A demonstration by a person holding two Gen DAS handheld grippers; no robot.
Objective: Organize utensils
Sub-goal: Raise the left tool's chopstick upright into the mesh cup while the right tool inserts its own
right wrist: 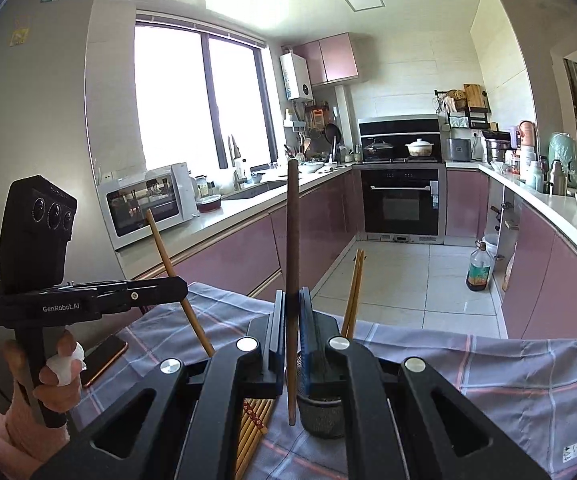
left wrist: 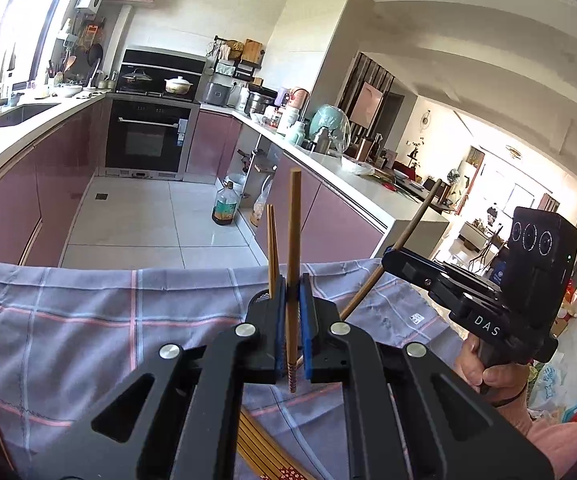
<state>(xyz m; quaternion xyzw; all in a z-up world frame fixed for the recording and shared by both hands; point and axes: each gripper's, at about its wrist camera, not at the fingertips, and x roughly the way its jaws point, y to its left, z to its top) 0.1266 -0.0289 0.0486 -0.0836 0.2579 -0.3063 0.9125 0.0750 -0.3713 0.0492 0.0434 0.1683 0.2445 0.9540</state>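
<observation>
surface: checked cloth | on it: chopstick bundle; dark cup; phone

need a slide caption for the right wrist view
Right tool shut on a dark chopstick above a holder on a checked cloth; left tool grips a lighter chopstick.

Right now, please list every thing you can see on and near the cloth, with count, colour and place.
checked cloth: one, grey-blue with pink lines, under everything.
light chopstick: one, tan, upright in the left gripper.
dark chopstick: one, brown, upright in the right gripper.
holder: one, dark, on the cloth, two tan chopsticks standing in it.
chopstick bundle: several, tan, lying on the cloth.
phone: one, copper edge, on the cloth.
left gripper: black, shut.
right gripper: black, shut.
</observation>
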